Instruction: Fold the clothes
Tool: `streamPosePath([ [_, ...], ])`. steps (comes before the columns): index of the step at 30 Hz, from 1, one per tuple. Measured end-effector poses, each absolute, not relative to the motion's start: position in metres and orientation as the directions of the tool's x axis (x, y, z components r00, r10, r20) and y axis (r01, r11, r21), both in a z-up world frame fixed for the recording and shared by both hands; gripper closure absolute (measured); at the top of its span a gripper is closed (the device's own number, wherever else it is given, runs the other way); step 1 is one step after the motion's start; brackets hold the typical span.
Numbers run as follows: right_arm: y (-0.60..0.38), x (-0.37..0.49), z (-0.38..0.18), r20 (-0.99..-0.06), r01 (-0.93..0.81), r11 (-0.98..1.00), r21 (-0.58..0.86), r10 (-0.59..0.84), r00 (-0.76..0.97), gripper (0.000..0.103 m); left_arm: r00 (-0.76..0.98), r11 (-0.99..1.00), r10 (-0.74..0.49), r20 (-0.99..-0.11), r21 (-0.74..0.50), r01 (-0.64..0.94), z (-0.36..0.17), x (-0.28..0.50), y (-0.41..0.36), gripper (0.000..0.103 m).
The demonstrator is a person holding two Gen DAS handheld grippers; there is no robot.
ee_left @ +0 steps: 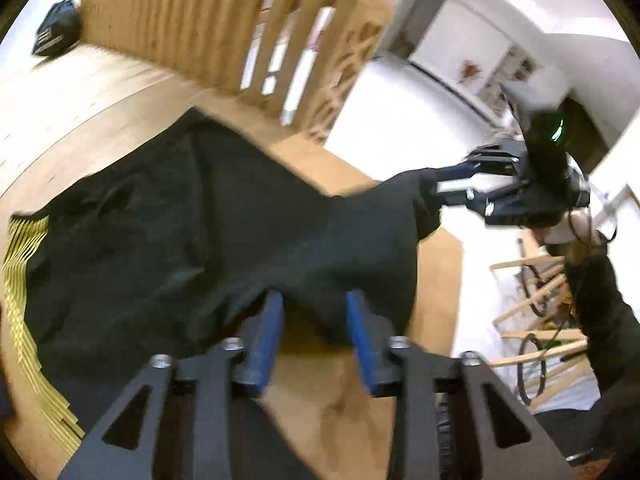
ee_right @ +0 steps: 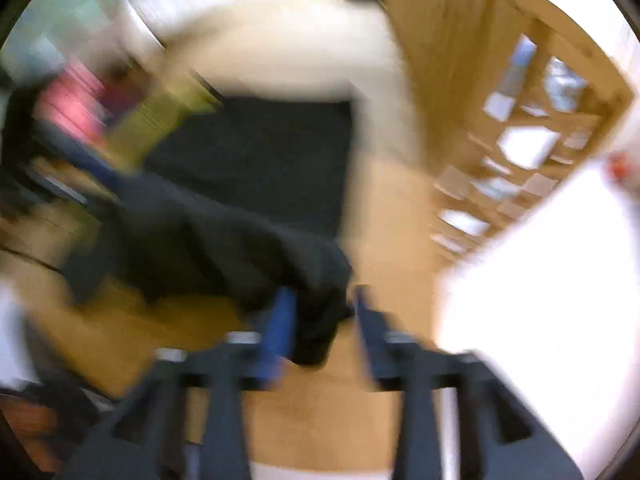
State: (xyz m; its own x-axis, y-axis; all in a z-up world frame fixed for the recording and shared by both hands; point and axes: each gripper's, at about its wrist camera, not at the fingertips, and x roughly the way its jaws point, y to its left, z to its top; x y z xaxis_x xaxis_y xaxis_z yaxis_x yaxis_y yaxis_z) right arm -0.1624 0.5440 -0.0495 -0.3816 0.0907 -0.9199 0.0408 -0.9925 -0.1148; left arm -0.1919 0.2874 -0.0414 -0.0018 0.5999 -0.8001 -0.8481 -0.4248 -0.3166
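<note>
Leftmost, the black garment (ee_left: 208, 220) lies spread over the wooden table (ee_left: 100, 96). Its near edge drapes across the left gripper (ee_left: 314, 300), whose 2 blue fingers (ee_left: 270, 332) stand apart. Further right, beyond the table's edge, the right gripper (ee_left: 434, 186) seemingly pinches a lifted corner.

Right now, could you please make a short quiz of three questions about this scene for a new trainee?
1. True or false: the black garment lies fully flat on the wooden table.
2. Which gripper pinches a corner of the garment out over the table's edge? A) left gripper B) right gripper
3. Fill in: the stack beside the garment is ____ in colour.

Key: 1 false, part of it is lifted. 2 B. 3 yellow, the yellow stack.
</note>
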Motion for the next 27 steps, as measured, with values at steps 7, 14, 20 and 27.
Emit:
streamPosePath([
  [7,0.532,-0.151,-0.055,-0.912,0.084,-0.991,-0.106,0.063,-0.405,0.053,-0.045,-0.47,0.476,-0.878,-0.211,-0.857,-0.077,-0.188,0.246,0.058],
  [14,0.474,-0.161,-0.114,-0.957,0.23,-0.968,-0.101,0.031,-0.29,0.053,-0.067,-0.511,0.38,-0.923,-0.149,-0.847,-0.113,-0.183,0.204,0.057],
  [20,0.448,-0.151,-0.134,-0.973,0.251,-0.965,-0.071,0.011,-0.232,0.053,-0.042,-0.531,0.369,-0.928,-0.174,-0.829,-0.134,-0.171,0.173,0.054],
  [27,0.395,-0.121,-0.109,-0.987,0.421,-0.904,0.073,-0.127,-0.103,0.051,-0.085,-0.528,0.445,-0.892,-0.184,-0.829,-0.107,-0.188,0.157,0.053],
])
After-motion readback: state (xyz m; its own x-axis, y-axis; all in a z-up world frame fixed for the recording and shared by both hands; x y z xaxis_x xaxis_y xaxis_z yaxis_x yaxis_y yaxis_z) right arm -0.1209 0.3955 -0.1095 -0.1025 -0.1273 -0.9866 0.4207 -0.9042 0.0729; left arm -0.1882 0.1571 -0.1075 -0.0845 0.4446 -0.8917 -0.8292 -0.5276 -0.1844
